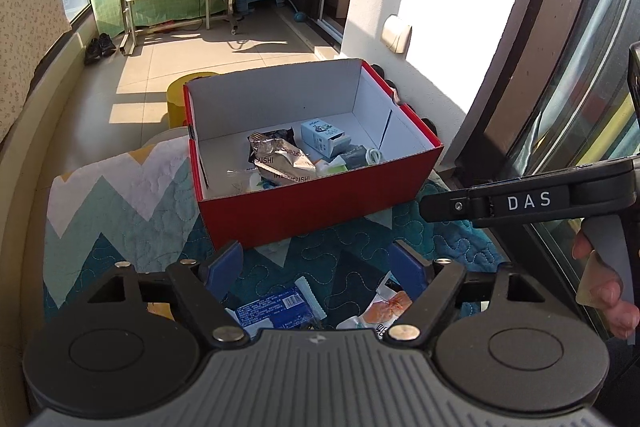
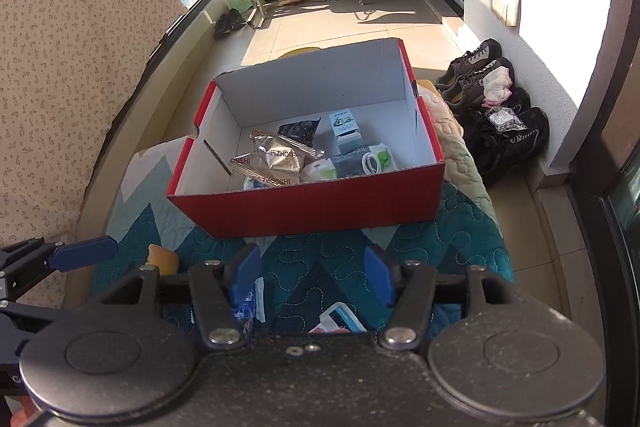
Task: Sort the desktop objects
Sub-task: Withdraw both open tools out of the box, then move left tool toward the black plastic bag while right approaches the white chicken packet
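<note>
A red cardboard box (image 1: 320, 215) (image 2: 308, 209) with a white inside stands on the quilted blue-green cloth (image 1: 120, 211) (image 2: 460, 239). It holds several items: a gold snack pack (image 1: 280, 159) (image 2: 276, 159), a light blue carton (image 1: 324, 139) (image 2: 344, 127) and a white cable (image 2: 372, 163). My left gripper (image 1: 320, 267) is open and empty above a blue packet (image 1: 276, 307) and an orange-white packet (image 1: 388, 307) on the cloth. My right gripper (image 2: 314, 277) is open and empty above a white-blue packet (image 2: 340, 319); another blue packet (image 2: 248, 301) lies by its left finger.
Shoes (image 2: 492, 107) line the wall to the right of the cloth. A yellow stool (image 1: 188, 95) stands behind the box. An orange item (image 2: 164, 259) lies at the cloth's left edge. A glass door (image 1: 580, 107) is on the right.
</note>
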Demonstrator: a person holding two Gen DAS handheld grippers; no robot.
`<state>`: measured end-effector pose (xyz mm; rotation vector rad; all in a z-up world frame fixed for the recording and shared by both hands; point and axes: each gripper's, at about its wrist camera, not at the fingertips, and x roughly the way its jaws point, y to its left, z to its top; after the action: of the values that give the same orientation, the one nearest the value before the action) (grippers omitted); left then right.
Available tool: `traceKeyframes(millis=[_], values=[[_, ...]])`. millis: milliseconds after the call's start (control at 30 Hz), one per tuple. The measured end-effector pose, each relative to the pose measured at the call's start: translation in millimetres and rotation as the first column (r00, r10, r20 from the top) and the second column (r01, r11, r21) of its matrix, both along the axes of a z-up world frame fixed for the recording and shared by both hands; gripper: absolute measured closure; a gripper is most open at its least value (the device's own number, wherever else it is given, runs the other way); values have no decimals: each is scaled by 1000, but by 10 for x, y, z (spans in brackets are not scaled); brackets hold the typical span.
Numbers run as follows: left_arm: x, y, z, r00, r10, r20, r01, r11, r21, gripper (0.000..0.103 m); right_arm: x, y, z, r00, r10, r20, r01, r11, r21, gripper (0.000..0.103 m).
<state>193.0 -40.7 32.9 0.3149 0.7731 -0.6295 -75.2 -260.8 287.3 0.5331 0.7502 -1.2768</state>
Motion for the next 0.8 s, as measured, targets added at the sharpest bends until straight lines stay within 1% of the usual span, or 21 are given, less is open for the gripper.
traceKeyframes(millis=[67, 267, 367, 467, 733, 767, 800], values=[[-48, 48, -63, 1000, 7, -16, -7, 1000, -4, 20, -13, 46, -57, 1000, -4, -1, 4, 1000, 12, 43], [-146, 122, -243, 998, 12, -61, -12, 1000, 7, 20, -52, 145, -236, 1000, -24, -1, 24, 998, 50, 42], [-213, 141, -324, 998, 13, -67, -12, 1000, 20, 20, -79, 159, -329, 999, -40, 3, 39, 997, 70, 41], [-263, 148, -427, 996, 0, -90, 3, 999, 32, 20, -96, 154, -412, 998, -55, 0, 55, 995, 87, 41], [-292, 198, -678, 990, 19, -142, -11, 999, 51, 20, -171, 95, -617, 994, -109, -8, 110, 985, 130, 41], [-286, 203, -704, 989, 21, -146, -14, 999, 52, 20, -174, 86, -637, 993, -117, -10, 117, 984, 135, 41], [-280, 207, -721, 988, 24, -150, -16, 999, 52, 17, -184, 72, -662, 992, -124, -12, 124, 982, 140, 41]])
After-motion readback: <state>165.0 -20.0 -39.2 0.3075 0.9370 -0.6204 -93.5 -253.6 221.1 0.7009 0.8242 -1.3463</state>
